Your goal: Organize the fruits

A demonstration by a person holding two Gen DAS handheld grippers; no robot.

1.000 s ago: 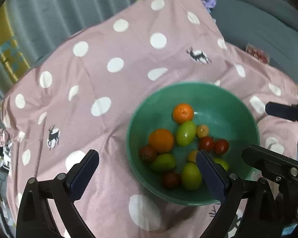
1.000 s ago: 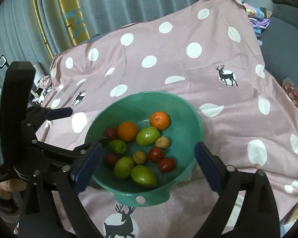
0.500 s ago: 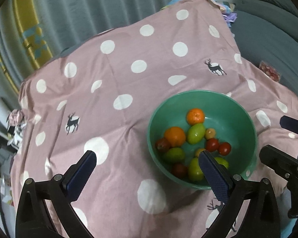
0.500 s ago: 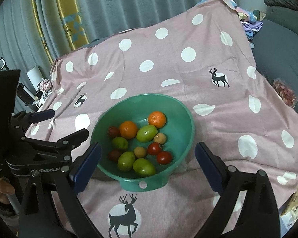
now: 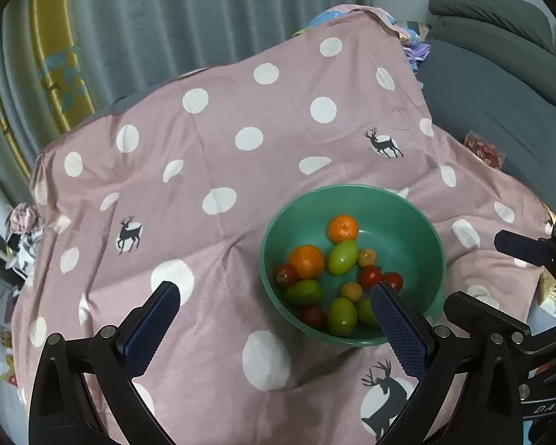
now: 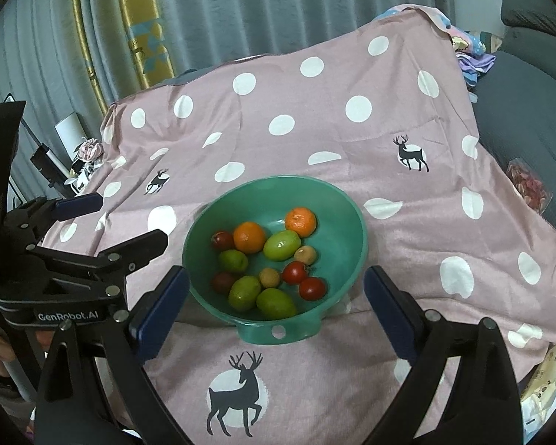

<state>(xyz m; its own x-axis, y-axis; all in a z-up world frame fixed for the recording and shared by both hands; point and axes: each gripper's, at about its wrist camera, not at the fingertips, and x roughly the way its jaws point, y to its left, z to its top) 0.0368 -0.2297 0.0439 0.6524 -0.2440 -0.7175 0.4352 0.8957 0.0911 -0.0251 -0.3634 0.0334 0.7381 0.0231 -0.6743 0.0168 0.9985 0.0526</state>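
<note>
A green bowl [image 5: 422, 230] [image 6: 348, 215] sits on a pink polka-dot cloth [image 5: 222, 155] [image 6: 315, 129]. It holds two oranges [image 5: 343, 228] [image 6: 300, 221], several green fruits [image 5: 341, 256] [image 6: 281, 245], red tomatoes [image 5: 368, 276] [image 6: 312, 288] and small tan fruits [image 6: 269, 277]. My left gripper [image 5: 274, 319] is open and empty, above the cloth to the bowl's near left. My right gripper [image 6: 274, 298] is open and empty, its jaws on either side of the bowl's near rim, held above it. The left gripper also shows in the right wrist view [image 6: 122, 222].
Grey curtains with a yellow band [image 6: 144, 18] hang behind the table. A grey sofa [image 5: 500, 85] stands at the right with a packet of red snacks [image 6: 528, 185] on it. Clutter lies at the far left [image 5: 18, 230]. The cloth drops off at the table edges.
Both grippers have pulled back and up from the bowl, so more cloth and room show. Both stay open and empty. The fruits have not moved.
</note>
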